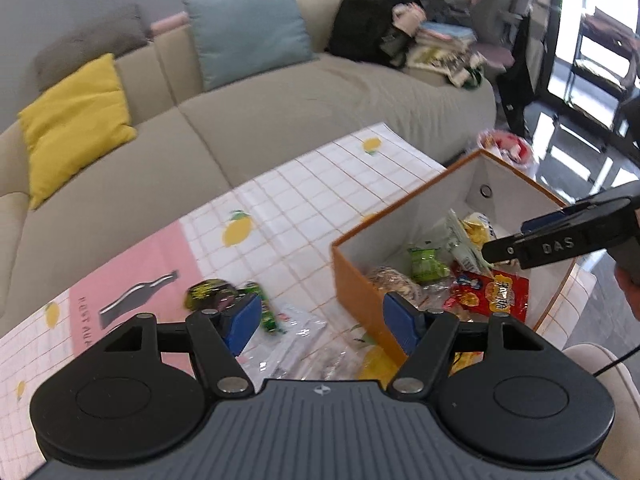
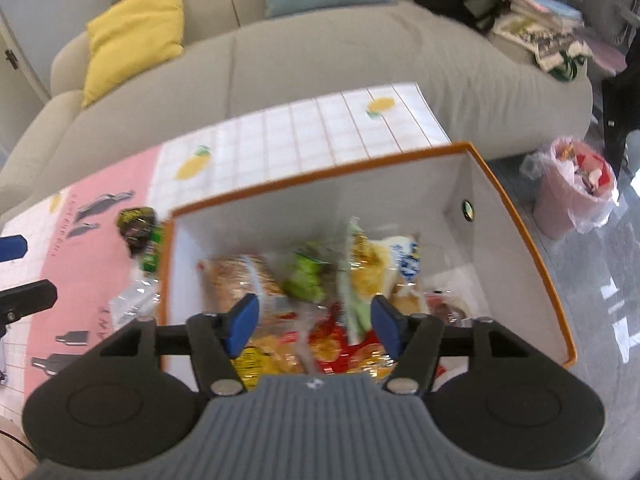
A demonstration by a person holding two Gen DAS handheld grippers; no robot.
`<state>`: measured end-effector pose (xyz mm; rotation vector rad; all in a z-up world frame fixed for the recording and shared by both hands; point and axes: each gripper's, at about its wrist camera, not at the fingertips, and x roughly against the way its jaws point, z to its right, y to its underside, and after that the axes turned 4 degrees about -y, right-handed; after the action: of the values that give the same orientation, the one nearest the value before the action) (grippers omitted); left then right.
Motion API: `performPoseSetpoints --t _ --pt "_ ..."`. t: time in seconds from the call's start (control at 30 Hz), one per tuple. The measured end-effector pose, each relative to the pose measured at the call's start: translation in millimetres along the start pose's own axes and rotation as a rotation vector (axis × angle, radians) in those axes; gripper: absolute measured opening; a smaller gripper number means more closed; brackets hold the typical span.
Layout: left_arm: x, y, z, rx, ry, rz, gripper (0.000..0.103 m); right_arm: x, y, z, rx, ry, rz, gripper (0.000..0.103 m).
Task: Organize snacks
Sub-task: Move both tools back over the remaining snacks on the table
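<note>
While both the left hand-held gripper [image 1: 320,320] and right hand-held gripper [image 2: 314,324] gape empty, most snacks [image 2: 320,280] fill the orange box [image 2: 520,216], with few packets [image 1: 224,300] on the worktop [image 1: 280,200].

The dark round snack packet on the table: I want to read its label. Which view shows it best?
The left wrist view: the dark round snack packet lies unobstructed, though blurred. The right wrist view shows it smaller, beside the orange box.
</note>
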<state>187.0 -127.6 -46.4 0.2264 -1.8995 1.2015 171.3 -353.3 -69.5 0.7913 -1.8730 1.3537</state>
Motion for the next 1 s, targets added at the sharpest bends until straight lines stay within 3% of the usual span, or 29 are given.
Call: performPoseSetpoints --t 0.13,0.33,0.53,0.67,0.83,1.0 --pt "21 23 -21 0.053 -0.008 0.032 0.082 23 15 -34 0.006 -0.033 0.077 0.072" --pt "34 69 -51 0.160 0.005 0.039 0.080 43 47 -86 0.007 -0.084 0.206 0.072" --pt "32 112 -75 0.229 0.002 0.022 0.078 40 89 -141 0.099 -0.107 0.325 0.069" --pt "22 132 -83 0.252 0.033 0.011 0.073 17 114 -171 0.179 -0.098 0.311 0.054" --pt "0 145 -84 0.226 0.070 -0.006 0.071 -12 129 -190 0.241 -0.061 0.273 0.054" --pt "-26 147 -85 0.177 0.084 -0.021 0.071 -38 131 -187 0.193 -0.032 0.227 0.054"
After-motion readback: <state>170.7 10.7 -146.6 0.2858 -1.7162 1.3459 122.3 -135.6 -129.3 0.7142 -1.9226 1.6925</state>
